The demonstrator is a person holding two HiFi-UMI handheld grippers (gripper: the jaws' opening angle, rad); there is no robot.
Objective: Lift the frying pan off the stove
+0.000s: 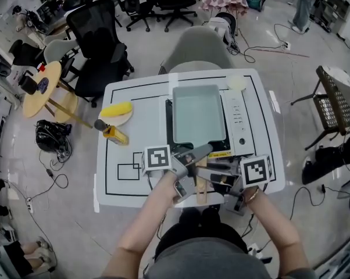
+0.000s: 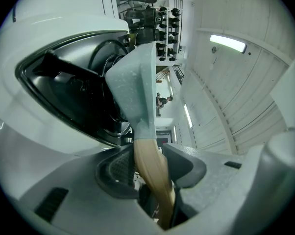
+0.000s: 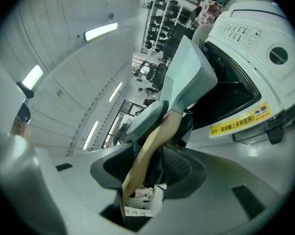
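Frying pan sat on the stove, its wooden handle reaching toward the desk's front edge; left gripper and right gripper both clamped it.

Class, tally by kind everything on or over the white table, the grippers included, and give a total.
frying pan: 1
stove: 1
plate: 1
yellow food item: 1
yellow bottle: 1
pale round object: 1
grippers: 2 (left gripper, right gripper)
Total: 8
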